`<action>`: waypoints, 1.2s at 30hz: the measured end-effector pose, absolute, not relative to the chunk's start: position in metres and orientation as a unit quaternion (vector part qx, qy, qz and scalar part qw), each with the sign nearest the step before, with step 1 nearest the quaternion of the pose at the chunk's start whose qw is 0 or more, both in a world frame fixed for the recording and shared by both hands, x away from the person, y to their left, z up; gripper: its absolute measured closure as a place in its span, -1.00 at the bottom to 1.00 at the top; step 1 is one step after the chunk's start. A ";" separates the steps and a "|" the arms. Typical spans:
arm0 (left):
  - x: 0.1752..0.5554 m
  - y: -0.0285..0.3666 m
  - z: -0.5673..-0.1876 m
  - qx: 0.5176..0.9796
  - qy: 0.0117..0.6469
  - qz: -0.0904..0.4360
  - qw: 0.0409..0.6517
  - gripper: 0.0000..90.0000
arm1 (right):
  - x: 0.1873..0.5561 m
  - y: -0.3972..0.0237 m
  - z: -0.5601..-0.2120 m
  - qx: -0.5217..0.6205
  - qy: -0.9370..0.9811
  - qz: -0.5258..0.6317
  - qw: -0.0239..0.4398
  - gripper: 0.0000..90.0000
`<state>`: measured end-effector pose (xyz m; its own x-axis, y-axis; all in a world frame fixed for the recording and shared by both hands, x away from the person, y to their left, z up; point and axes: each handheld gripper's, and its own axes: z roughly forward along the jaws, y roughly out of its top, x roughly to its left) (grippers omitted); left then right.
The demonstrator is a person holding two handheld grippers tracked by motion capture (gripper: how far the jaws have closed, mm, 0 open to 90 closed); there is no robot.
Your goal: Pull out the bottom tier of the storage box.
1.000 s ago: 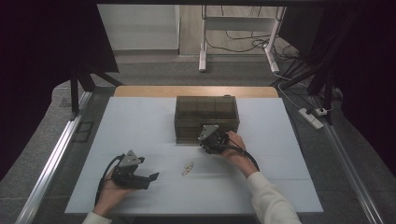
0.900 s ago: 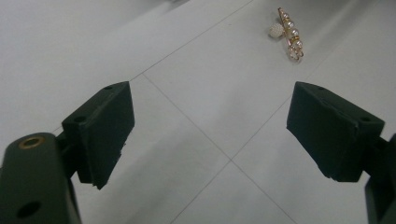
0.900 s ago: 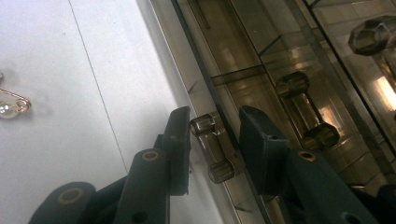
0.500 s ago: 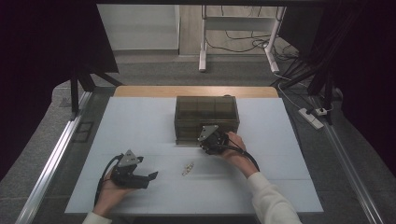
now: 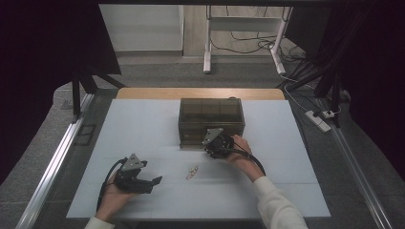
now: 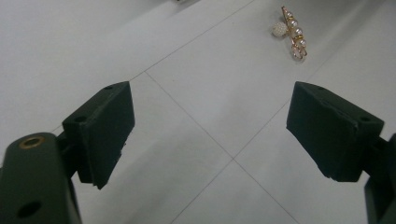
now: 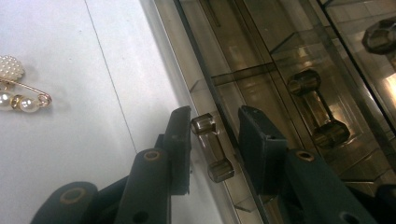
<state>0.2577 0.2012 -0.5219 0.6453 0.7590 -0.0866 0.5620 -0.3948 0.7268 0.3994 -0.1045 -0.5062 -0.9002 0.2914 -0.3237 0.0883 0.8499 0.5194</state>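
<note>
A smoky transparent drawer box (image 5: 211,114) stands at the middle back of the white table (image 5: 143,124). My right gripper (image 5: 209,144) is at the box's front, low down. In the right gripper view its jaws (image 7: 215,122) bracket a small clear bar handle (image 7: 214,149) of a drawer. The left pad touches the handle and a narrow gap shows at the right pad. A gold pin with pearls (image 5: 192,172) (image 6: 292,29) (image 7: 18,91) lies on the table between the hands. My left gripper (image 5: 154,182) (image 6: 210,126) rests low at the front left, jaws wide open and empty, with the pin ahead of it.
Two more drawer handles (image 7: 318,109) (image 7: 380,37) show on the box's front. A wooden strip (image 5: 200,93) runs along the table's far edge. Metal rails (image 5: 57,162) flank the table, with cables and a power strip (image 5: 317,119) on the floor at right.
</note>
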 end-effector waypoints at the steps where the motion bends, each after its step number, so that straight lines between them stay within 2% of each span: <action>1: 0.258 0.201 -0.522 0.825 0.400 0.130 0.378 -0.66 | 0.399 -0.105 -0.506 0.101 0.941 0.254 0.199 0.44; 36: 0.258 0.200 -0.523 0.829 0.395 0.131 0.373 -0.66 | 0.397 -0.106 -0.503 0.099 0.943 0.261 0.184 0.48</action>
<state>0.2583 0.2004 -0.5230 0.6541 0.7524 -0.0777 0.5572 -0.4097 0.7223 0.3967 -0.1058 -0.5032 -0.9126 0.2823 -0.2958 0.0902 0.8446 0.5278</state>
